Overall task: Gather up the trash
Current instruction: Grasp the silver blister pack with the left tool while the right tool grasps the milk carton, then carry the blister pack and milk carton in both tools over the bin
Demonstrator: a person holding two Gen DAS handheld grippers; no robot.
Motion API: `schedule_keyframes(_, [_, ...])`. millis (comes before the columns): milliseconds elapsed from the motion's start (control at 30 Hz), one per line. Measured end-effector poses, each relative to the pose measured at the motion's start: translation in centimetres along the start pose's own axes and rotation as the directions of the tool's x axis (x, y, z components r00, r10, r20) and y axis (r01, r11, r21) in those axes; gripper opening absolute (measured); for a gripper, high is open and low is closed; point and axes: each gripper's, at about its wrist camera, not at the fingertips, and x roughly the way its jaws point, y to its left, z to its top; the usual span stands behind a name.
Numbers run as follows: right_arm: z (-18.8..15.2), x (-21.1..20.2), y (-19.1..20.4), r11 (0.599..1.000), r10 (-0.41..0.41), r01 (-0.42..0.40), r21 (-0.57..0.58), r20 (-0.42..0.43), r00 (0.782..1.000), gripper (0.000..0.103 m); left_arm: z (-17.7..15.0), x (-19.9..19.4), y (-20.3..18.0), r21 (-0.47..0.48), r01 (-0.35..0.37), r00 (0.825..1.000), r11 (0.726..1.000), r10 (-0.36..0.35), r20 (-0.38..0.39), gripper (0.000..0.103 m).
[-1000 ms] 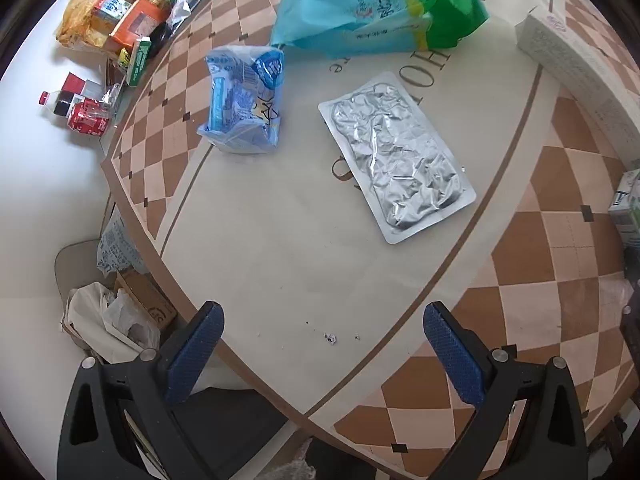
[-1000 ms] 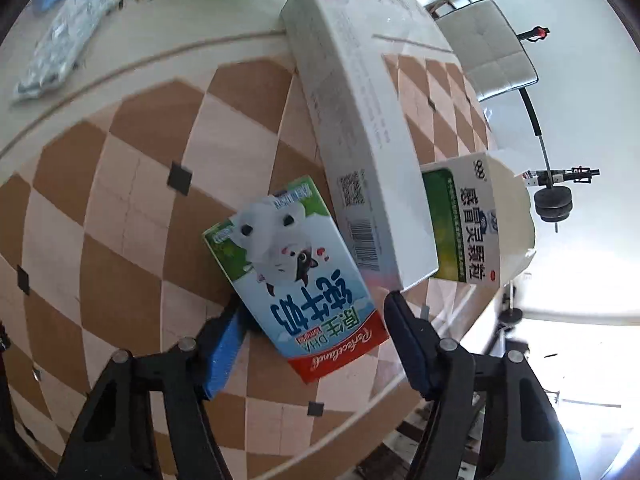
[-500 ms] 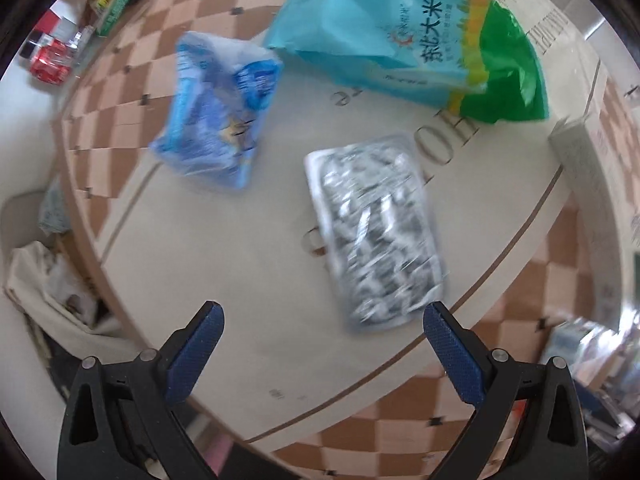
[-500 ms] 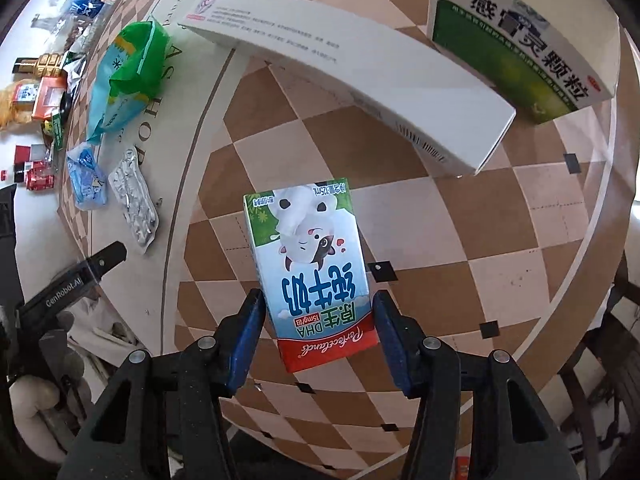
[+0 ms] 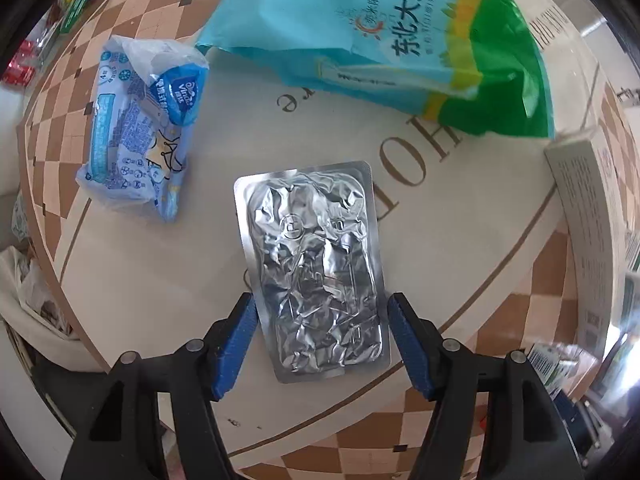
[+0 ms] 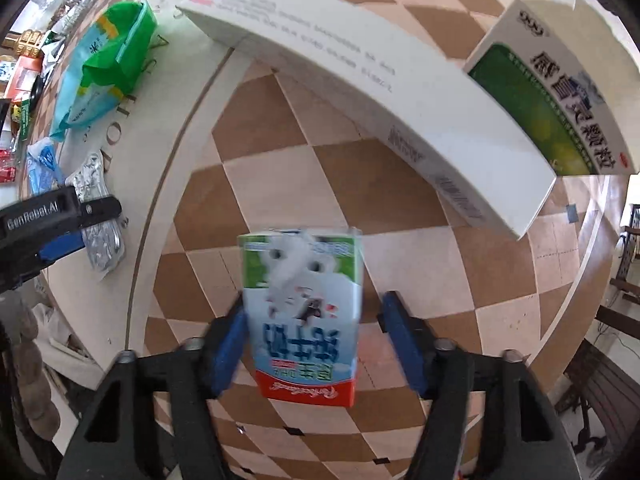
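Observation:
A crumpled silver foil blister pack (image 5: 316,272) lies flat on the round table (image 5: 460,240). My left gripper (image 5: 320,300) points down over its near half; the blue pads flank its long edges and the jaws are closing, with no visible squeeze. A white, green and red milk carton (image 6: 304,312), blurred, lies on the chequered rim between the jaws of my right gripper (image 6: 315,302). These jaws are closing too: the left pad is at the carton's side, while a gap remains at the right pad. The left gripper (image 6: 60,236) and the foil pack (image 6: 96,184) appear at the right wrist view's left edge.
A blue tissue packet (image 5: 140,140) and a teal-and-green rice bag (image 5: 380,40) lie beyond the foil. A long white box (image 6: 380,92) and a green-and-white medicine box (image 6: 560,92) sit beyond the carton. A bin with a white bag (image 5: 28,300) stands below the table's edge.
The left gripper came over the foil pack and its jaws narrowed around it. The right gripper rolled, lined up along the milk carton, and its jaws drew closer to it.

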Motion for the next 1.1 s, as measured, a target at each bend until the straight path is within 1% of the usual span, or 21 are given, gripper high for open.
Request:
schedule_keyframes(100, [0.2, -0.2, 0.2, 1.000, 0.011, -0.011, -0.002, 0.007, 1.000, 0.054, -1.2, -0.1, -0.2, 0.035, -0.011, 1.000, 0.999, 0.011, 0.007, 0.064])
schedule_keyframes(200, [0.0, -0.7, 0.6, 1.000, 0.029, -0.029, -0.002, 0.019, 0.999, 0.054, -3.3, -1.1, -0.4, 0.077, -0.028, 0.999, 0.997, 0.025, 0.044, 0.064])
schedule_keyframes(267, [-0.8, -1.3, 0.8, 0.999, 0.046, -0.046, 0.000, 0.032, 0.998, 0.054, -4.6, -2.1, -0.5, 0.107, -0.040, 0.997, 0.993, 0.033, 0.075, 0.064])
schedule_keyframes(333, [-1.4, -1.9, 0.6, 0.998, 0.060, -0.060, 0.001, 0.043, 0.997, 0.054, -6.0, -3.2, -0.6, 0.130, -0.038, 0.995, 0.991, 0.025, 0.101, 0.064])
schedule_keyframes(400, [-2.0, -2.6, 0.2, 0.998, 0.069, -0.069, 0.000, 0.052, 0.996, 0.053, -7.2, -4.5, -1.0, 0.157, -0.042, 0.991, 0.987, 0.021, 0.136, 0.064])
schedule_keyframes(433, [-2.2, -2.9, 0.2, 0.997, 0.073, -0.073, 0.000, 0.059, 0.996, 0.053, -7.2, -5.1, -0.7, 0.170, -0.044, 0.988, 0.985, 0.018, 0.151, 0.064])
schedule_keyframes(500, [-2.3, -3.5, 0.2, 0.997, 0.076, -0.076, -0.003, 0.070, 0.995, 0.053, -8.5, -6.3, -0.4, 0.195, -0.048, 0.982, 0.980, 0.011, 0.187, 0.064])
schedule_keyframes(600, [-4.0, -4.3, 1.2, 0.997, 0.083, -0.084, -0.003, 0.091, 0.992, 0.053, -11.0, -8.3, 0.6, 0.230, -0.044, 0.973, 0.972, -0.010, 0.232, 0.064])
schedule_keyframes(667, [-5.6, -5.3, 1.9, 0.996, 0.092, -0.093, 0.002, 0.112, 0.989, 0.053, -12.5, -9.5, 1.2, 0.250, -0.042, 0.966, 0.967, -0.024, 0.256, 0.064])
schedule_keyframes(700, [-7.2, -5.3, 2.0, 0.995, 0.095, -0.096, 0.004, 0.124, 0.988, 0.053, -12.9, -9.8, 1.4, 0.259, -0.036, 0.964, 0.965, -0.034, 0.263, 0.064])
schedule_keyframes(767, [-8.9, -6.2, 3.0, 0.994, 0.102, -0.105, 0.012, 0.147, 0.984, 0.053, -14.0, -10.6, 2.5, 0.276, -0.025, 0.957, 0.961, -0.056, 0.284, 0.064])
schedule_keyframes(800, [-11.2, -6.3, 3.7, 0.994, 0.108, -0.112, 0.016, 0.159, 0.981, 0.053, -15.0, -11.1, 3.2, 0.285, -0.017, 0.953, 0.959, -0.071, 0.294, 0.064])
schedule_keyframes(833, [-12.3, -6.7, 4.3, 0.993, 0.108, -0.113, 0.018, 0.171, 0.979, 0.053, -15.2, -11.3, 4.4, 0.292, -0.009, 0.951, 0.956, -0.082, 0.300, 0.064])
schedule_keyframes(900, [-15.1, -7.9, 4.3, 0.993, 0.108, -0.115, 0.024, 0.193, 0.975, 0.053, -16.9, -11.9, 6.1, 0.305, 0.007, 0.944, 0.952, -0.107, 0.312, 0.064])
schedule_keyframes(967, [-18.0, -8.3, 6.0, 0.992, 0.112, -0.122, 0.034, 0.215, 0.970, 0.053, -18.3, -11.9, 8.0, 0.315, 0.019, 0.940, 0.949, -0.125, 0.317, 0.064])
schedule_keyframes(1100, [-23.4, -7.8, 9.1, 0.988, 0.125, -0.142, 0.054, 0.241, 0.962, 0.053, -22.5, -11.5, 12.1, 0.333, 0.038, 0.936, 0.942, -0.150, 0.318, 0.064])
